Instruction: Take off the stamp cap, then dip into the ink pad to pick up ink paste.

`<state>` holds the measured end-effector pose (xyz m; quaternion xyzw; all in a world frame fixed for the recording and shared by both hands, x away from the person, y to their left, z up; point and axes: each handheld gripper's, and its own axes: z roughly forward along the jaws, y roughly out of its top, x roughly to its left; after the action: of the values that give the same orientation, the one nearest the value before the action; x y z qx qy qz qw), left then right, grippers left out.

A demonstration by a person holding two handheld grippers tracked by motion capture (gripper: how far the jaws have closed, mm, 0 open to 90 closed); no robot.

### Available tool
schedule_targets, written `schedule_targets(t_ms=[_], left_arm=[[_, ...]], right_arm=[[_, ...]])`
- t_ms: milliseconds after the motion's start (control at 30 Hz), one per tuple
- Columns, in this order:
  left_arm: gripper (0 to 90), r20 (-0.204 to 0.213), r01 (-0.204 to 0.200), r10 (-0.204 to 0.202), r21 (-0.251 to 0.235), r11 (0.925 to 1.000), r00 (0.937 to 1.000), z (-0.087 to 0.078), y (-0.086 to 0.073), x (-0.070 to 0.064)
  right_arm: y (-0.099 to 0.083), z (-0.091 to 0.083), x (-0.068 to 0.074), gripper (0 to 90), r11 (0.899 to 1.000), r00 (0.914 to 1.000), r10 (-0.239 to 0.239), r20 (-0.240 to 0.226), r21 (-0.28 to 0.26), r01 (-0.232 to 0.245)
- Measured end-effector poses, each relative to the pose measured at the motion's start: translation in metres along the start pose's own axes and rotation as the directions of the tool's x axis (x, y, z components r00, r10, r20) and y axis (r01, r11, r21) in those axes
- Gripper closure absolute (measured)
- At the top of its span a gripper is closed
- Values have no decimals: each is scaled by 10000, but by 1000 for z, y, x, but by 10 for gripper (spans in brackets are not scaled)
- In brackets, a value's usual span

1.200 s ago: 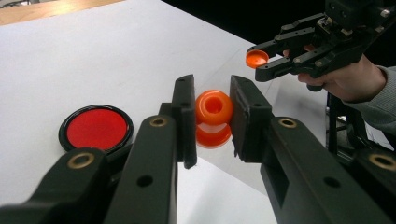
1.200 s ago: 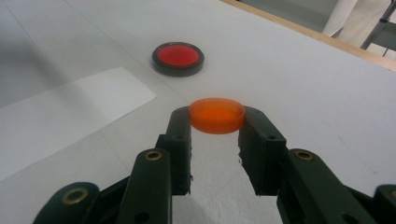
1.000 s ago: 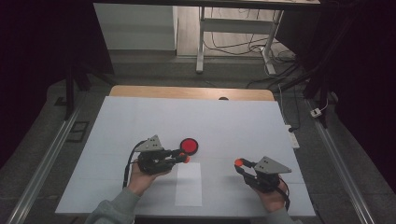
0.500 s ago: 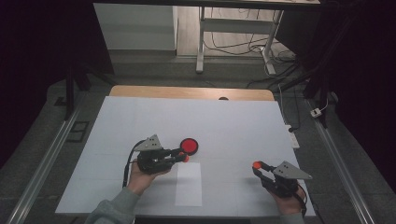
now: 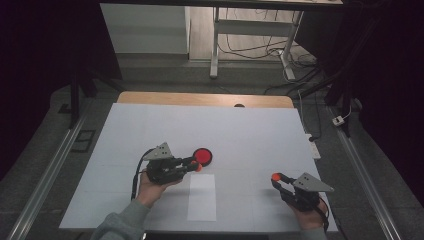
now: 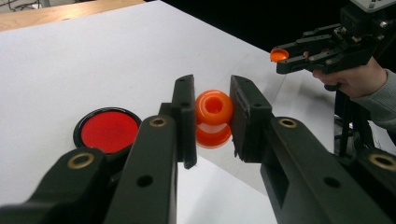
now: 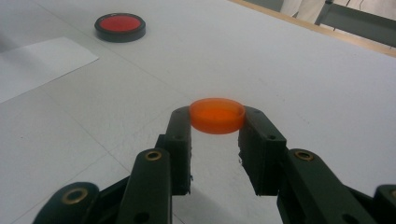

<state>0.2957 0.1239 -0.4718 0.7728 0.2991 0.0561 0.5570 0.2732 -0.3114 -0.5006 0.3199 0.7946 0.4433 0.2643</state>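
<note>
My left gripper (image 6: pixel 212 109) is shut on a small orange spool-shaped piece (image 6: pixel 213 117), held over the white table cover just right of a red disc in a black rim (image 6: pixel 108 129). In the high view the left gripper (image 5: pixel 196 164) sits beside that disc (image 5: pixel 202 156). My right gripper (image 7: pixel 217 120) is shut on a flat orange cap (image 7: pixel 217 115), pinched between the jaw tips above the table. The high view places the right gripper (image 5: pixel 276 178) near the front right, and the left gripper view shows it (image 6: pixel 280 57) farther off with its cap.
A white paper sheet (image 5: pixel 202 197) lies at the front middle of the white table cover (image 5: pixel 250 130). A wooden table edge (image 5: pixel 205 99) runs along the back. Metal rails flank both sides, and cables lie on the floor behind.
The right gripper has drawn back toward the front right edge with the orange cap. The left gripper has stayed by the red disc.
</note>
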Motion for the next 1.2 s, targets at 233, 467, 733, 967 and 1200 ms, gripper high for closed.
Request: schedule_targets(t_ms=[233, 467, 733, 967, 1200], left_arm=[[726, 19, -32, 32, 23, 10000, 10000, 1, 2, 2], [725, -83, -42, 42, 48, 10000, 10000, -1, 2, 4], [726, -129, -89, 90, 64, 9999, 9999, 0, 5, 6], [726, -256, -180, 185, 186, 9997, 9995, 2, 5, 8], [726, -348, -231, 242, 321, 9992, 9991, 7, 6, 10]], right_arm=[[0, 0, 1, 645, 10000, 10000, -52, -46, -17, 52], [0, 1, 0, 645, 10000, 9999, -93, -65, -1, 93], [0, 1, 1, 645, 9999, 9999, -137, -78, -43, 137], [0, 2, 1, 645, 9999, 9999, -119, -93, -58, 118], [0, 1, 1, 645, 9999, 9999, -140, -38, -45, 139]])
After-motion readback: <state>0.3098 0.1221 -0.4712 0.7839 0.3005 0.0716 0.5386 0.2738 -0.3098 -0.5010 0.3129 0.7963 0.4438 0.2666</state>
